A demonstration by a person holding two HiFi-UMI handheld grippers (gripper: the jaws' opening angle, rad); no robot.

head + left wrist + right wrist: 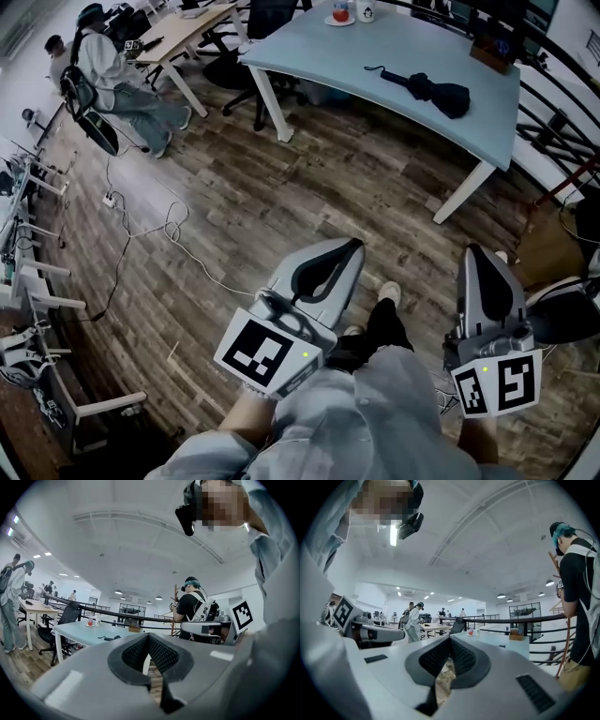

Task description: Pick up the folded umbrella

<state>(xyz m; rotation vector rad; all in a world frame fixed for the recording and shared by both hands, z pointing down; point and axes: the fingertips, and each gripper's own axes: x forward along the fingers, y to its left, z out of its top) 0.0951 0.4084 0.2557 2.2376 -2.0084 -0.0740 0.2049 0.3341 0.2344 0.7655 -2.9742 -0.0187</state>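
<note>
1. Wood floor [309,187]: a broad stretch lies between me and the work surface. I judge the step in hand to be the approach. I head toward 1 o'clock; the white cable [173,230] at 9 o'clock lies off that line.
2. Light-blue table [319,56]: it spans 12 to 2 o'clock in the head view, well apart from both tools. I plan to stop square to its near edge, so the reach is short and level.
3. Left gripper [352,247]: at 6 o'clock, pointing level, tips pressed together, nothing between them. It must spread wide before it reaches the target.
4. Right gripper [474,251]: at 5 o'clock, level, tips likewise together and empty. It sits on the side nearer the target, so I judge it the better tool for the grasp.
5. Folded umbrella [427,87]: black, it lies flat on the table's right part at 1 o'clock, untouched. It runs from 10 o'clock to 4 o'clock. I plan to set the jaws across this axis, not along it.
6. Bundled canopy [452,97]: the thick end, at 4 o'clock. Soft fabric should compress and hold; I would close at mid-length for balance.
7. Curved handle [372,69]: the thin end, at 10 o'clock. I avoid gripping here; the far end would likely droop.
</note>
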